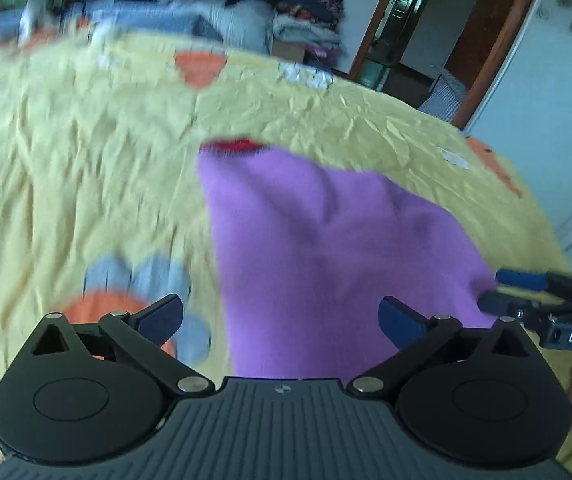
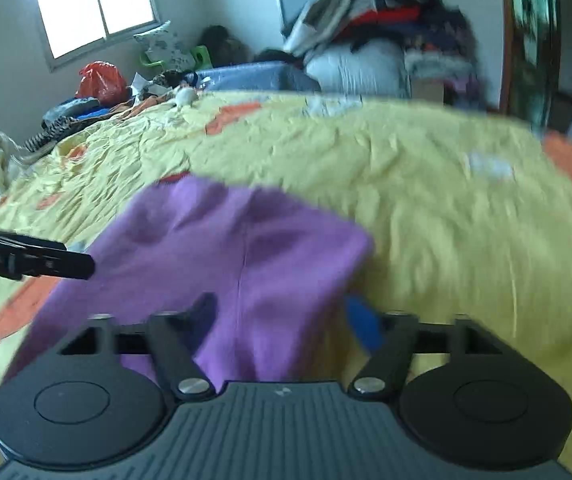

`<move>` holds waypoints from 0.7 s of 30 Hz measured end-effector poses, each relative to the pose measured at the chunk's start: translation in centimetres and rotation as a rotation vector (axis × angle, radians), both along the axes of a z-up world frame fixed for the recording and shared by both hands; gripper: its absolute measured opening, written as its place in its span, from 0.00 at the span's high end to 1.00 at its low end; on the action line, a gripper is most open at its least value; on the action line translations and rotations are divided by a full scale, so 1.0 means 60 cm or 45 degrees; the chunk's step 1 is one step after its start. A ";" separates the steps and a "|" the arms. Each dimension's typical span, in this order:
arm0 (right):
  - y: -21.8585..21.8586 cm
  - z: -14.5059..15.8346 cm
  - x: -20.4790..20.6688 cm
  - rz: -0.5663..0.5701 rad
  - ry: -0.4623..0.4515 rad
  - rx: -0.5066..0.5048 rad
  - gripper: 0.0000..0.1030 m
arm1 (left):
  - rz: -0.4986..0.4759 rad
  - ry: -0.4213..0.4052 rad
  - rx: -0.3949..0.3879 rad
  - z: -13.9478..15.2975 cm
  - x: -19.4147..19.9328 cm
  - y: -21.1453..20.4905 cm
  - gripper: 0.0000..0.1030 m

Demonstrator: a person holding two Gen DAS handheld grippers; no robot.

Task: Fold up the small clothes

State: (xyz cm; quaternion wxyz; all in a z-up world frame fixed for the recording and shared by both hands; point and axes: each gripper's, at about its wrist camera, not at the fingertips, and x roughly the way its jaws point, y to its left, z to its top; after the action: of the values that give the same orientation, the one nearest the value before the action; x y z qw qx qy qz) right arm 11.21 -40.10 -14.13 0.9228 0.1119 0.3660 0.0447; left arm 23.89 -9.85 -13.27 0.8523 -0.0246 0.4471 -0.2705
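1. My left tool (image 1: pixel 281 320) has its fingers spread wide apart, nothing between them but air. It hovers over the near end of the purple garment (image 1: pixel 326 248), whose cloth fills the gap between the two blue pads from this view.
2. My right tool (image 2: pixel 286 316) also stands wide apart in its own view, its fingers either side of the garment's near part. The picture is blurred, and I cannot tell whether either pad touches the cloth.
3. From the left wrist view my right tool (image 1: pixel 526 292) comes in from the right, with its tips at the garment's right edge. Whether it pinches any cloth there I cannot tell.
4. The purple garment (image 2: pixel 225 264) lies flat on the yellow bedspread (image 1: pixel 85 160) of the bed, stretching away from both tools. A sliver of red (image 1: pixel 237 145) shows at its far end.
5. Beyond the bed, a pile of clothes (image 2: pixel 386 24) is heaped against the wall, and a window (image 2: pixel 93 4) is lit on the left.
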 end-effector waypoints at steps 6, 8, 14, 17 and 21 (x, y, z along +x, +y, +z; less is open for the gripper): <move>0.001 0.005 -0.076 -0.004 -0.102 -0.151 0.21 | 0.029 0.045 0.013 -0.046 -0.019 0.053 0.01; 0.040 0.013 -0.088 0.044 -0.169 -0.265 0.23 | 0.008 -0.024 0.092 -0.049 -0.044 0.045 0.00; 0.061 -0.024 -0.087 0.067 -0.064 -0.586 0.24 | -0.015 -0.124 0.249 -0.054 -0.106 0.036 0.00; 0.088 -0.003 -0.107 0.043 -0.121 -0.700 0.24 | -0.007 -0.099 0.237 -0.043 -0.120 0.034 0.00; 0.138 0.021 -0.158 0.182 -0.210 -0.644 0.23 | 0.000 -0.067 0.233 -0.047 -0.133 0.033 0.00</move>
State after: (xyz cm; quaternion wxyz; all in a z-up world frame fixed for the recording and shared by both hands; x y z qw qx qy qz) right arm 1.70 -31.81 -12.85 0.9427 -0.1521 0.2960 0.0258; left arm 15.91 -7.90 -16.08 0.8624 0.0604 0.4474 -0.2290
